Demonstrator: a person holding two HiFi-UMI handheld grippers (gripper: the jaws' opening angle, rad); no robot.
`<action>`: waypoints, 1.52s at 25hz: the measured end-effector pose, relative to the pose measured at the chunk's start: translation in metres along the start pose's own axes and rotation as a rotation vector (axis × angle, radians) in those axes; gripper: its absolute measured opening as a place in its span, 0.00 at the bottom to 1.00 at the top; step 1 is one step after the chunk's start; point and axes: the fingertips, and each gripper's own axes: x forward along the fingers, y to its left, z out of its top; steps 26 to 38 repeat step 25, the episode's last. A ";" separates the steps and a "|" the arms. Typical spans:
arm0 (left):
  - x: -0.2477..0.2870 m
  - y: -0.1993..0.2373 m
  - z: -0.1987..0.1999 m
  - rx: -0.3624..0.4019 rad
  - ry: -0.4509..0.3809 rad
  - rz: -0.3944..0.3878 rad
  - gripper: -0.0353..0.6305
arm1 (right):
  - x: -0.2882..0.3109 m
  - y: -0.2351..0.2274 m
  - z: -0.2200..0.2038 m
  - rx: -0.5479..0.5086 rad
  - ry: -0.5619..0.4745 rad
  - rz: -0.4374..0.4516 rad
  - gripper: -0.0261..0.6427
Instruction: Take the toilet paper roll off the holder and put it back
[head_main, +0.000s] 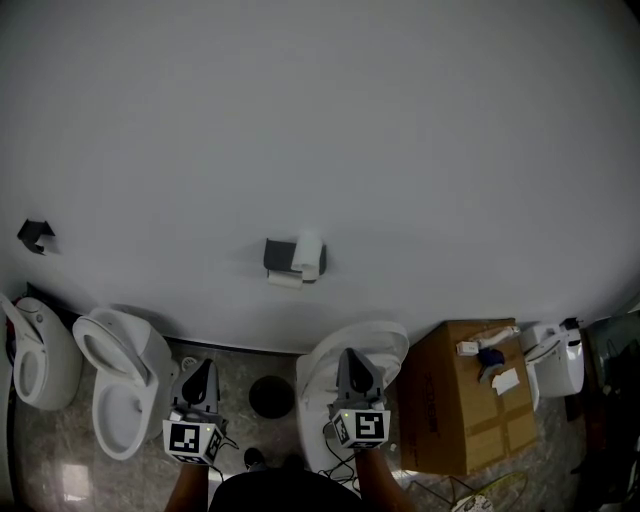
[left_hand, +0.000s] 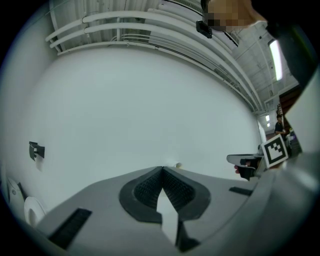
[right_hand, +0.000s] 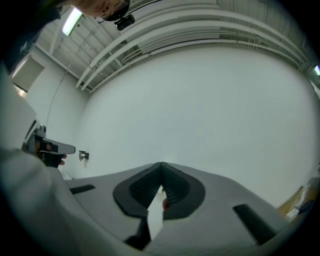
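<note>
A: "The left gripper (head_main: 203, 368) has its jaws pressed together on nothing. The white toilet paper roll (head_main: 308, 256) sits on the dark grey wall holder (head_main: 278, 254), well ahead of it, higher and to its right."

B: "The right gripper (head_main: 352, 358) is closed and empty too. The roll lies ahead and slightly to its left, so this one looks nearer. The roll's axis cannot be told."

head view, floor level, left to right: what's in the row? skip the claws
leftmost toilet → second toilet → black disc on the floor → third toilet → cardboard box → white fixture, too dim to identify
</note>
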 end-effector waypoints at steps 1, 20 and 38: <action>0.000 -0.002 0.001 -0.005 0.009 -0.003 0.06 | -0.001 0.000 0.000 0.001 -0.004 -0.002 0.04; -0.001 -0.005 0.000 0.009 -0.008 -0.009 0.06 | -0.009 -0.001 0.008 -0.033 -0.051 -0.030 0.04; -0.003 -0.006 0.002 0.010 -0.012 -0.008 0.06 | -0.013 -0.004 0.010 -0.031 -0.055 -0.039 0.04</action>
